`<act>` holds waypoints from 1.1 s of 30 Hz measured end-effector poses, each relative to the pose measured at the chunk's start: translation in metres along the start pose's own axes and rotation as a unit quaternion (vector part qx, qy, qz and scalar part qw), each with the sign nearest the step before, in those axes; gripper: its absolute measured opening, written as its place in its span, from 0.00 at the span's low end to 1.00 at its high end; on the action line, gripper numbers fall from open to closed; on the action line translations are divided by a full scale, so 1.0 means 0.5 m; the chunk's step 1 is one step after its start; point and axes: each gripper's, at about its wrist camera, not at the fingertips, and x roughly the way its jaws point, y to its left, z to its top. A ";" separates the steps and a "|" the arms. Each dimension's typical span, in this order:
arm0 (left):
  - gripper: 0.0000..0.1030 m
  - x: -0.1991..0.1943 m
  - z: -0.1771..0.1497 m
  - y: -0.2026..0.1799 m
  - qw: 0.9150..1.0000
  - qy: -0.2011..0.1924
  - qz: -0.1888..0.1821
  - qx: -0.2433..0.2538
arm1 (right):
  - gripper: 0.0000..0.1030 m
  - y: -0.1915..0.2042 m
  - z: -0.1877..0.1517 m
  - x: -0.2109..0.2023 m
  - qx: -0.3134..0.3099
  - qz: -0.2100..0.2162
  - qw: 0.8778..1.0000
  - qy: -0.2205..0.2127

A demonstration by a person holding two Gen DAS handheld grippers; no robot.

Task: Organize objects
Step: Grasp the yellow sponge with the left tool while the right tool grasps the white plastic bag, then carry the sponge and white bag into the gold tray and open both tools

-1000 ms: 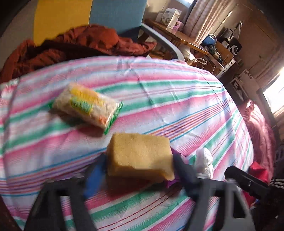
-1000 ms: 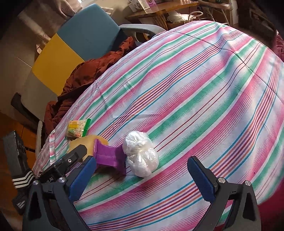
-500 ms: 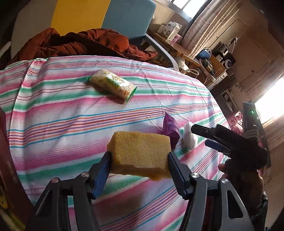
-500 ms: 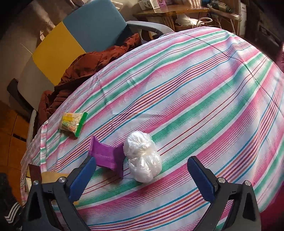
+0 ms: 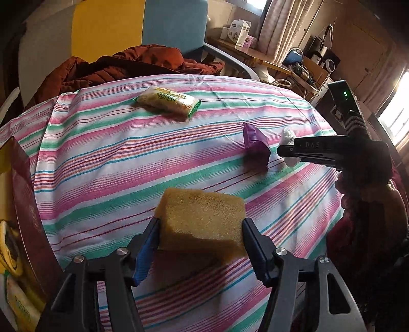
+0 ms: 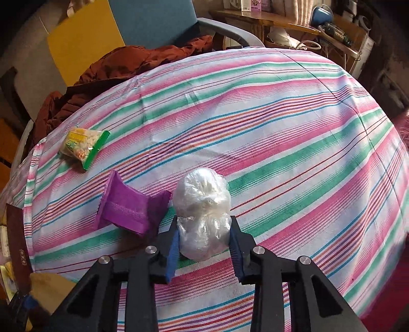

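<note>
My left gripper [image 5: 200, 224] is shut on a yellow sponge [image 5: 202, 212] and holds it above the striped tablecloth [image 5: 102, 166]. My right gripper [image 6: 203, 224] is shut on a white plastic-wrapped bundle [image 6: 202, 194] that rests on the cloth. A purple packet [image 6: 127, 206] lies right beside the bundle on its left, bent upward. Farther back left lies a yellow-green snack packet [image 6: 81, 148]. In the left wrist view the right gripper [image 5: 281, 150] reaches in from the right over the bundle [image 5: 287, 134], past the purple packet [image 5: 255, 143] and the snack packet [image 5: 167, 102].
A dark red box [image 5: 23, 191] with yellow packets inside stands at the table's left edge. A red-brown jacket [image 5: 133, 63] lies over the blue and yellow chair [image 5: 143, 23] behind the table. A cluttered wooden desk [image 5: 268, 58] stands at the back right.
My left gripper lifted the sponge off the cloth and carried it away from the purple packet. My right gripper came down over the white bundle and closed on it.
</note>
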 end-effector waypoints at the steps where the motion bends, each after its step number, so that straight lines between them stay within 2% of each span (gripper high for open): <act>1: 0.61 -0.006 -0.003 0.000 1.000 -0.001 -0.002 -0.001 | 0.33 -0.002 0.003 -0.007 0.002 0.006 1.000 -0.007; 4: 0.61 -0.033 -0.014 0.000 1.000 -0.013 0.001 0.002 | 0.33 -0.003 0.009 -0.026 0.007 0.021 0.999 -0.026; 9: 0.61 -0.101 -0.031 0.013 0.999 -0.044 0.011 -0.020 | 0.33 0.005 0.007 -0.054 0.007 0.044 0.997 -0.055; 18: 0.61 -0.237 -0.069 0.057 0.993 -0.106 0.033 -0.041 | 0.33 0.054 -0.012 -0.126 -0.046 0.070 0.989 -0.124; 21: 0.61 -0.276 -0.088 0.091 0.990 -0.119 0.043 -0.062 | 0.33 0.064 -0.019 -0.134 -0.056 0.075 0.987 -0.129; 27: 0.61 -0.355 -0.154 0.193 0.979 -0.144 0.080 -0.118 | 0.33 0.120 -0.047 -0.170 -0.089 0.113 0.981 -0.133; 33: 0.61 -0.414 -0.221 0.304 0.962 -0.165 0.102 -0.193 | 0.33 0.250 -0.119 -0.216 -0.152 0.170 0.966 -0.119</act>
